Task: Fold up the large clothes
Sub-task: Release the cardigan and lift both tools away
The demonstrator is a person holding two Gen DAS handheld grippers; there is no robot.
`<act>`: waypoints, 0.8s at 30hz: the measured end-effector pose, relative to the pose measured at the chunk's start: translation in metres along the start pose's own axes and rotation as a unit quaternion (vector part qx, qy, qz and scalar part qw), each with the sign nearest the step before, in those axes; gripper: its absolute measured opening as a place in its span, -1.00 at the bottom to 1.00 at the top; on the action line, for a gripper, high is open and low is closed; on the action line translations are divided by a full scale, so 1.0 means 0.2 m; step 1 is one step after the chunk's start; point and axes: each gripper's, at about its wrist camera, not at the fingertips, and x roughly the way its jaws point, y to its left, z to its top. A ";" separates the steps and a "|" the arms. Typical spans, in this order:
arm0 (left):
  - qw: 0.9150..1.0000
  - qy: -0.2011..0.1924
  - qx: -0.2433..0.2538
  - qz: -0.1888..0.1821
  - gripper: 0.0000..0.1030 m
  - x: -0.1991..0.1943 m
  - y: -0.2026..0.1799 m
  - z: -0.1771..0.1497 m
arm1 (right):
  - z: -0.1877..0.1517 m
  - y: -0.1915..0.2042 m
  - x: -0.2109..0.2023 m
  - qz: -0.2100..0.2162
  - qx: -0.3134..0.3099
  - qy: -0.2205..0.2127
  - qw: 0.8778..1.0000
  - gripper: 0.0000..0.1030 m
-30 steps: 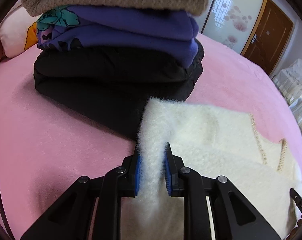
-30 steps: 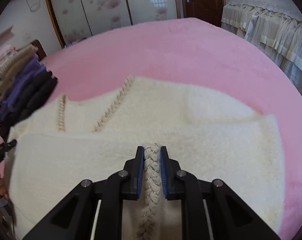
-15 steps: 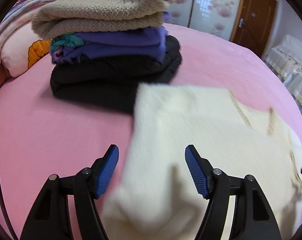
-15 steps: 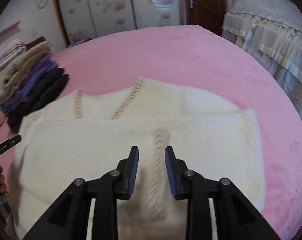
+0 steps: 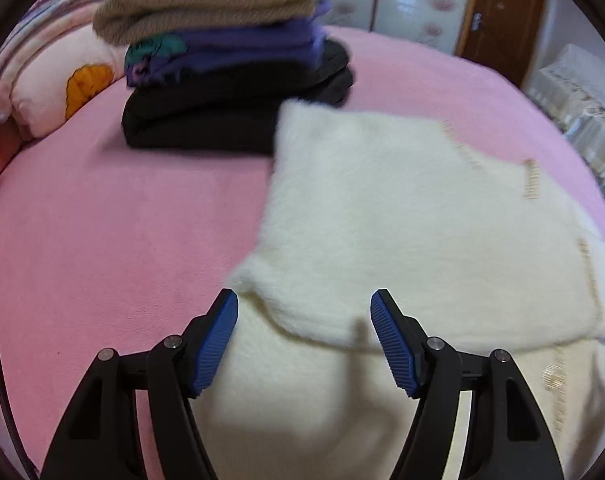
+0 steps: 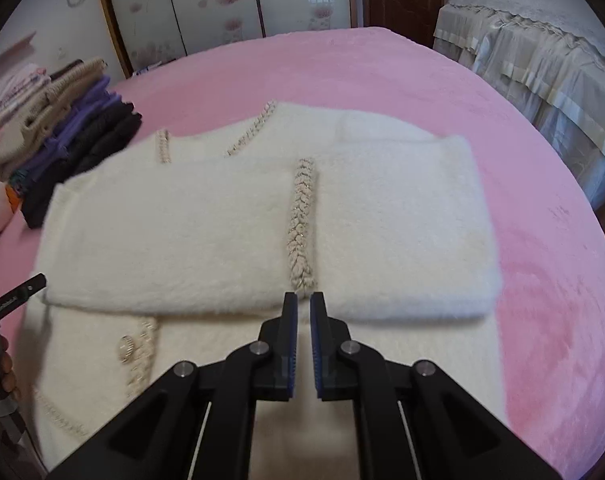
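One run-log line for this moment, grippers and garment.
left gripper: open, empty | right gripper: shut, empty | fluffy cream cardigan: folded over, released on pink bed

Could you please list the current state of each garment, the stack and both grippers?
White fluffy cardigan: lying on the pink bed, one part folded over, released.
Stack of folded clothes: piled beside the cardigan.
Left gripper: open, holding nothing.
Right gripper: jaws just closed, nothing between them.
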 end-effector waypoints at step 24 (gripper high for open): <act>0.984 -0.137 0.075 -0.085 0.99 -1.34 -0.25 -0.25 | -0.22 0.01 -1.20 0.060 0.044 -0.141 0.987 -0.35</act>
